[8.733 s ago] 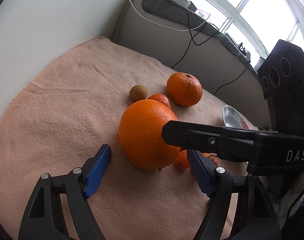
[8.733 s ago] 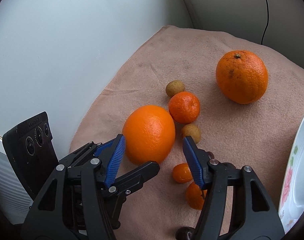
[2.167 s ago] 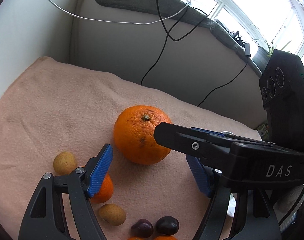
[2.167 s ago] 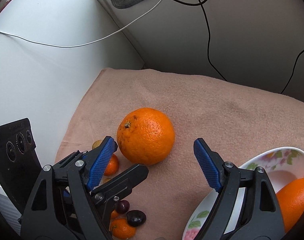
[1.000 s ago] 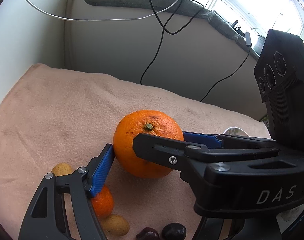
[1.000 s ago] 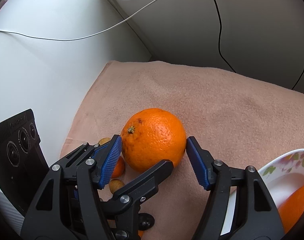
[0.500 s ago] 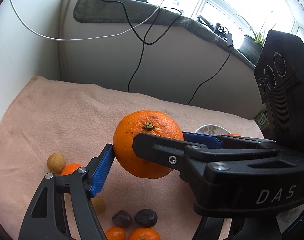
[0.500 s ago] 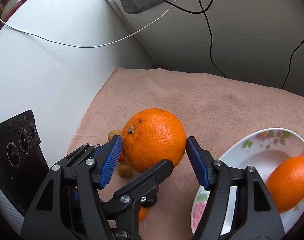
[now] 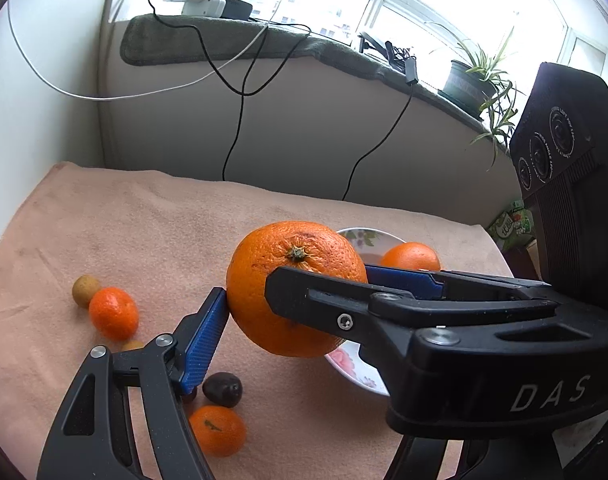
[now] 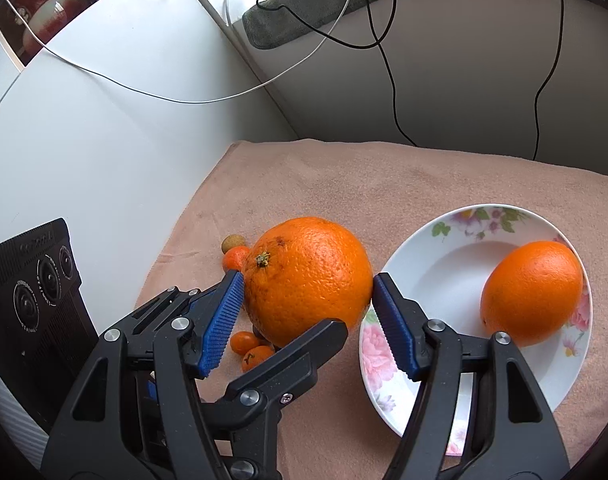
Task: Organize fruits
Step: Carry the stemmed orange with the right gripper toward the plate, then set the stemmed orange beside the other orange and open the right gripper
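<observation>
A large orange (image 9: 287,280) (image 10: 308,280) hangs above the pink cloth (image 9: 143,232), just left of the flowered plate (image 10: 464,216). Both grippers clamp it crosswise. My right gripper (image 10: 308,284) is shut on it, blue pads pressing its left and right sides. My left gripper (image 9: 295,292) is shut on it too. Its left pad (image 9: 207,332) touches the fruit, while its other finger is hidden behind the right gripper's black body. A second orange (image 10: 532,292) (image 9: 412,256) lies in the plate (image 9: 356,234).
Small fruits lie on the cloth under and left of the held orange: a mandarin (image 9: 113,318), a tan longan (image 9: 83,290), a dark round fruit (image 9: 223,389) and another mandarin (image 9: 217,430). A white wall (image 10: 103,160) bounds the left, and cables (image 10: 388,72) hang behind.
Both grippers have lifted the orange off the cloth and carried it right toward the plate, which now shows fully with the other orange in it. The grip is unchanged.
</observation>
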